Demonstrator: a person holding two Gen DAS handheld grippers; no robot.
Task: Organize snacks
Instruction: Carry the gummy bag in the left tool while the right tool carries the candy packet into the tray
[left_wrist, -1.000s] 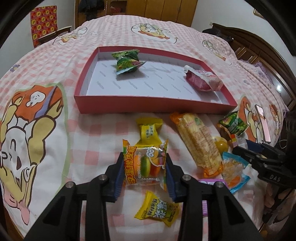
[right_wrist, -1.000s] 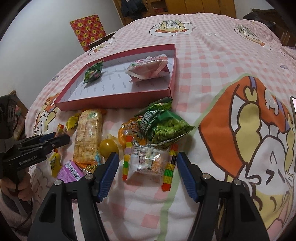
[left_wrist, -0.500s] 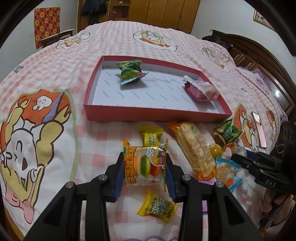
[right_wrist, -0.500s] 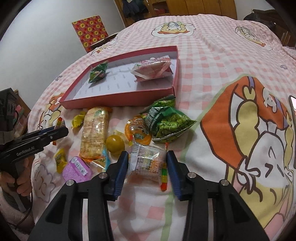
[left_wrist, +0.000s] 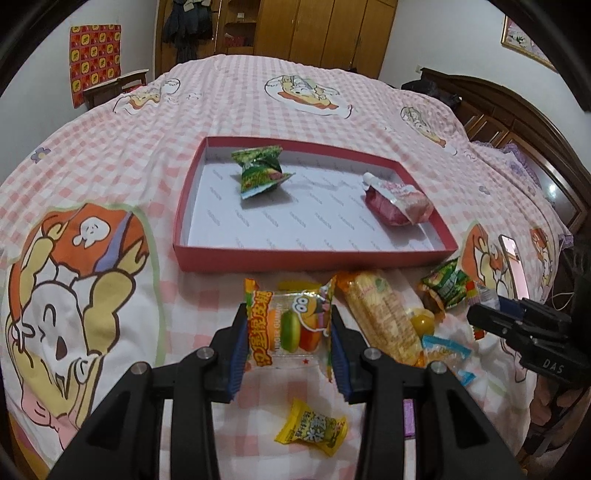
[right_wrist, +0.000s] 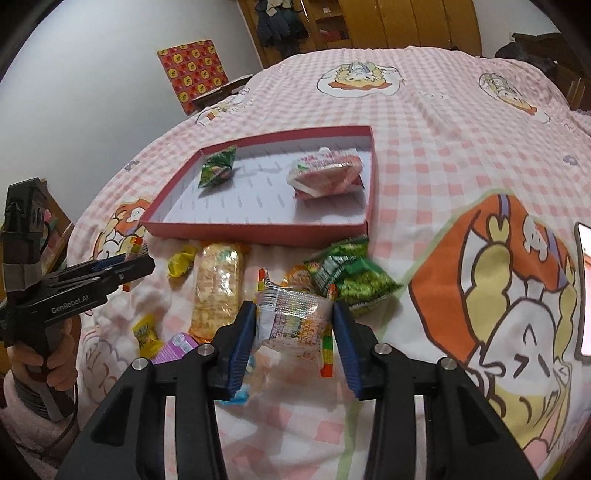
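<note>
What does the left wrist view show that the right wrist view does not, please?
Only the left wrist view shows the burger gummy packet face-on between the left gripper fingers. Only the right wrist view shows the clear rainbow candy packet face-on in the right gripper. Both show the red tray holding a green packet and a pink pouch.
</note>
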